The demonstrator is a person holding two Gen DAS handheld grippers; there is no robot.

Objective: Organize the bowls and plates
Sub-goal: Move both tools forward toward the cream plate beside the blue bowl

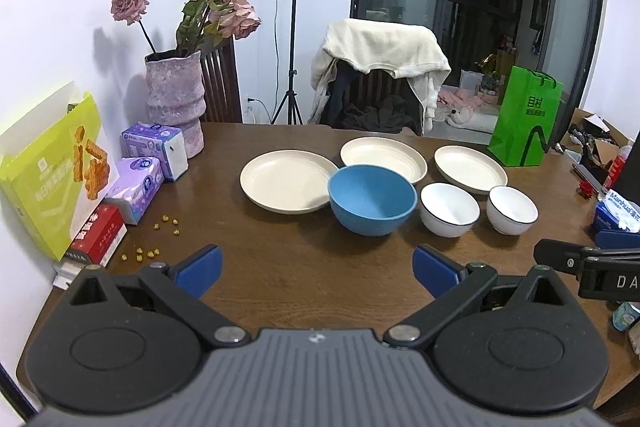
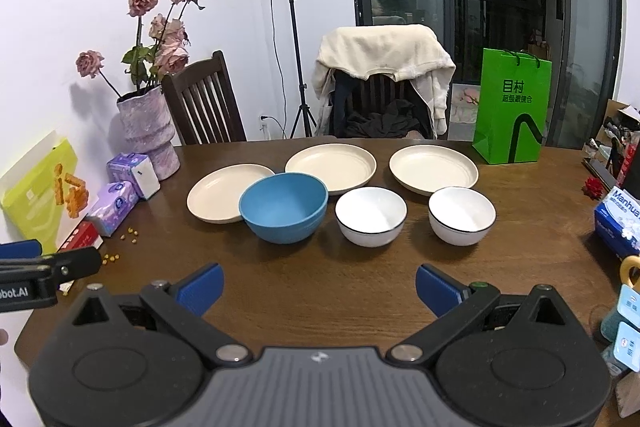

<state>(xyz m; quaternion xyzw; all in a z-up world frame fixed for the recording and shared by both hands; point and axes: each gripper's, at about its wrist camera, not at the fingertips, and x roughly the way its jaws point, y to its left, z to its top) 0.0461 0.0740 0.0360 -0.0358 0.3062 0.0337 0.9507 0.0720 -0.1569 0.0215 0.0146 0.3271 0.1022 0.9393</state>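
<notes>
We are holding the left gripper [image 1: 318, 273] and the right gripper [image 2: 319, 285] side by side above the near part of the wooden table [image 2: 320, 279], each with its jaws spread wide and nothing between them. Ahead of both fingers we are facing the crockery: the blue bowl [image 2: 283, 213] is sitting nearest, straight ahead of the left gripper and slightly left of the right one, its rim overlapping or touching the left cream plate [image 2: 224, 193]. Two white bowls [image 2: 371, 215] are standing to its right, with two more cream plates [image 2: 331, 167] beyond them.

We are judging the overlap the main risk: lifting that plate first would likely tip or drag the blue bowl. Thin plate rims lying flat are offering little to pinch, so a shallow grip may slip. Reaching past the bowls for the far plates risks knocking them.
</notes>
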